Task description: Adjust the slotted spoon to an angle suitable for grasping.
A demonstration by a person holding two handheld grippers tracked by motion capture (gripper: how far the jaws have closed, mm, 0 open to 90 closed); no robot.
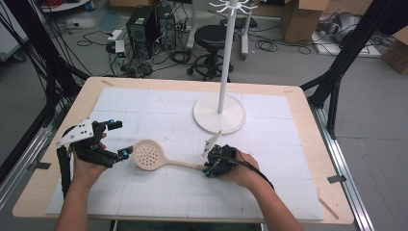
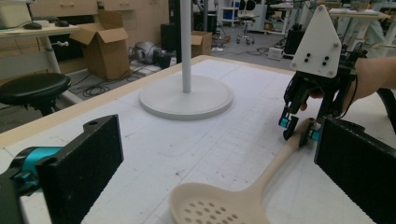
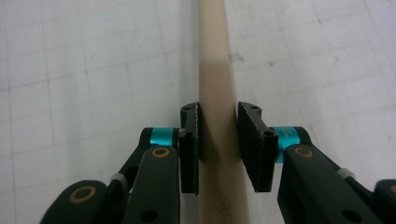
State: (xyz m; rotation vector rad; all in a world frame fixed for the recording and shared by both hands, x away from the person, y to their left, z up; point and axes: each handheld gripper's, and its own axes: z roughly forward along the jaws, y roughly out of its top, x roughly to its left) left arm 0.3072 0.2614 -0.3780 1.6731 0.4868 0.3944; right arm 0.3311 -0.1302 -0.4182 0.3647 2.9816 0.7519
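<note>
A cream slotted spoon (image 1: 150,155) lies flat on the white gridded mat (image 1: 159,106), its perforated bowl to the left and its handle running right. My right gripper (image 1: 208,168) is down on the handle's end, both pads against the handle's sides. In the right gripper view the handle (image 3: 214,56) runs straight up between the closed jaws of the right gripper (image 3: 218,144). My left gripper (image 1: 119,138) hangs just left of the bowl, jaws wide apart and holding nothing. In the left gripper view the bowl (image 2: 219,210) lies low between those jaws, with the right gripper (image 2: 299,133) farther off.
A white stand with a round base (image 1: 219,115) and a tall pole rises at the back middle of the mat; the base (image 2: 186,98) is also in the left gripper view. Beyond the wooden table edge (image 1: 192,81) are a stool, computers and cables.
</note>
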